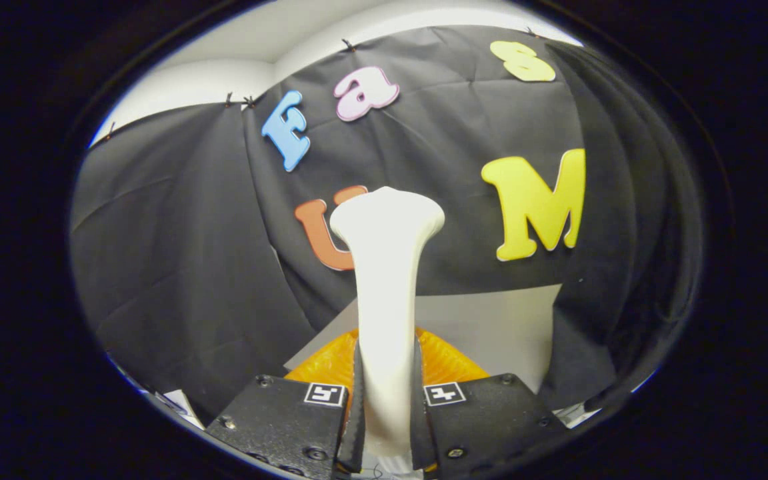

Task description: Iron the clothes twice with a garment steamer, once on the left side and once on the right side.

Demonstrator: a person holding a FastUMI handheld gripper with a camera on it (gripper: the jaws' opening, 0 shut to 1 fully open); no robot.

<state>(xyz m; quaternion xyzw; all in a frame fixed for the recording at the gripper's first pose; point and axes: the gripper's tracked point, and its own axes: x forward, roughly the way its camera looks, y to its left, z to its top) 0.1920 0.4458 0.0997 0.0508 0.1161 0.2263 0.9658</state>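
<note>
A white garment steamer point(387, 280) stands up between my fingers, its narrow handle clamped low down and its wider head flaring out at the top, well ahead of the fingers. My gripper point(386, 407) is shut on the steamer's handle, both pads pressing its sides. Just behind the handle, close above the fingers, lies an orange garment point(451, 363) with a ribbed look, spread on a pale grey surface point(497, 327). Most of the garment is hidden by the steamer and my fingers.
The booth's black cloth wall point(177, 253) closes the scene on all sides beyond the garment. A white wall and ceiling point(237, 60) show above the cloth. Bits of white paper point(177, 403) lie low to the left of the fingers.
</note>
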